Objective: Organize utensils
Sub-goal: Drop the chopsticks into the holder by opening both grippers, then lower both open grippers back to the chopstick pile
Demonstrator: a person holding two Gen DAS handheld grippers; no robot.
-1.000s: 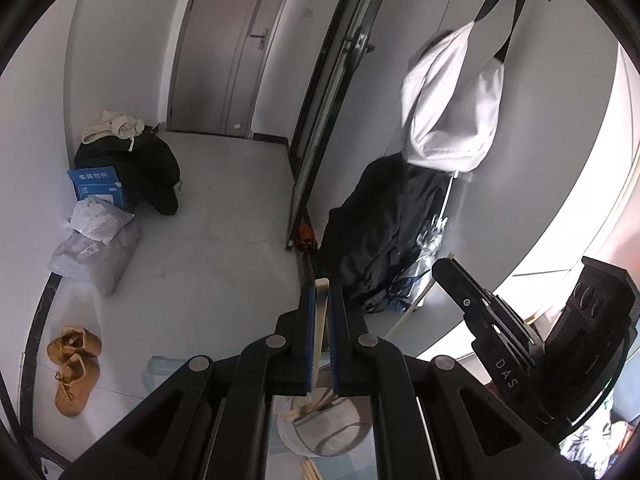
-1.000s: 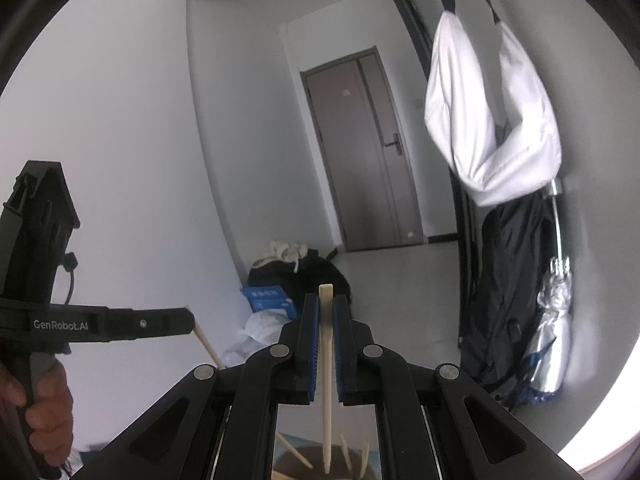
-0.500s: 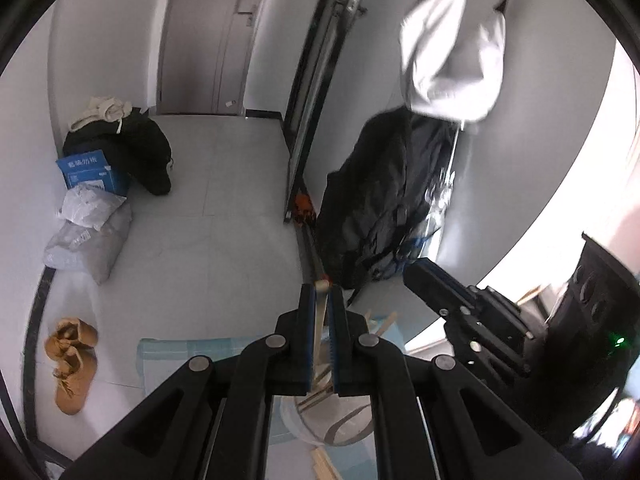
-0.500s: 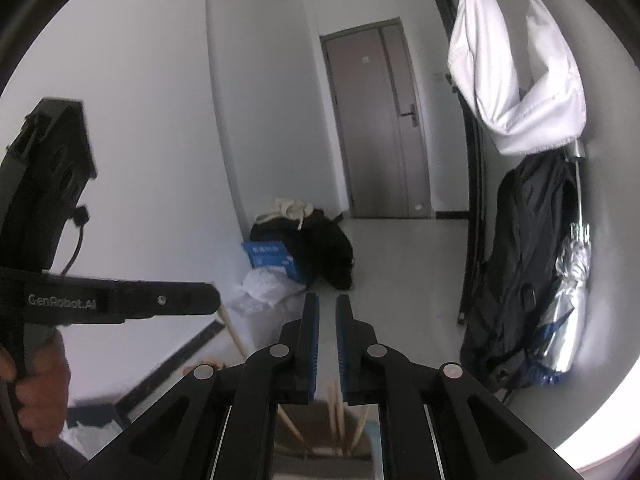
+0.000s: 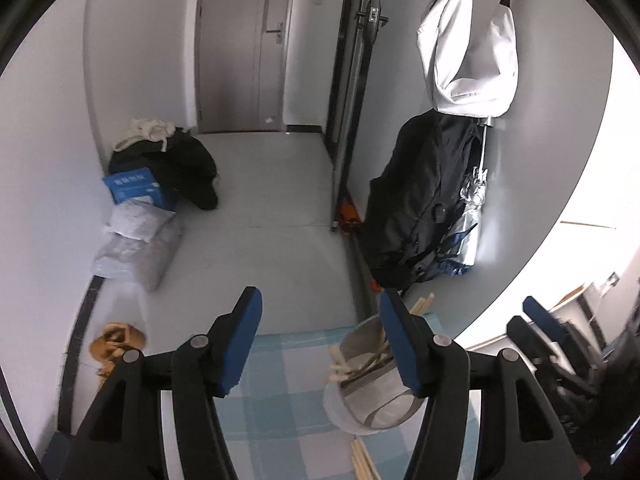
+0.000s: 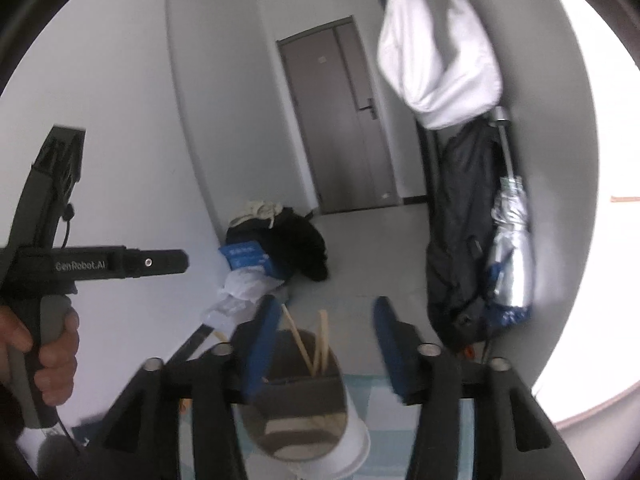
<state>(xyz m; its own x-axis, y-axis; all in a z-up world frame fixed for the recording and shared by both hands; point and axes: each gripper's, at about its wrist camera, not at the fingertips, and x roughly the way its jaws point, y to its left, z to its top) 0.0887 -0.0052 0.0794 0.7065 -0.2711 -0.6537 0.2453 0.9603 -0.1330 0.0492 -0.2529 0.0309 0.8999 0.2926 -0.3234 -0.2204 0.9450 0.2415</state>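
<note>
Over the blue checked tablecloth (image 5: 280,364), both black grippers, left gripper (image 5: 320,334) and right gripper (image 6: 324,346), are spreading, jaws just opening with nothing pinched. Pale wooden chopsticks (image 6: 316,344) are standing in the white striped holder cup (image 6: 304,412). Best withdrawing straight upward, avoiding tipping it.

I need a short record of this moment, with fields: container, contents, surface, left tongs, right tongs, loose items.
container: white cup, upright
contents: wooden chopsticks, leaning inside
surface: blue checked cloth
left tongs: open, just opened, nothing between the pads
right tongs: open, just opened, above the cup, gripping nothing
loose items: more chopsticks lying on the cloth beside the cup
</note>
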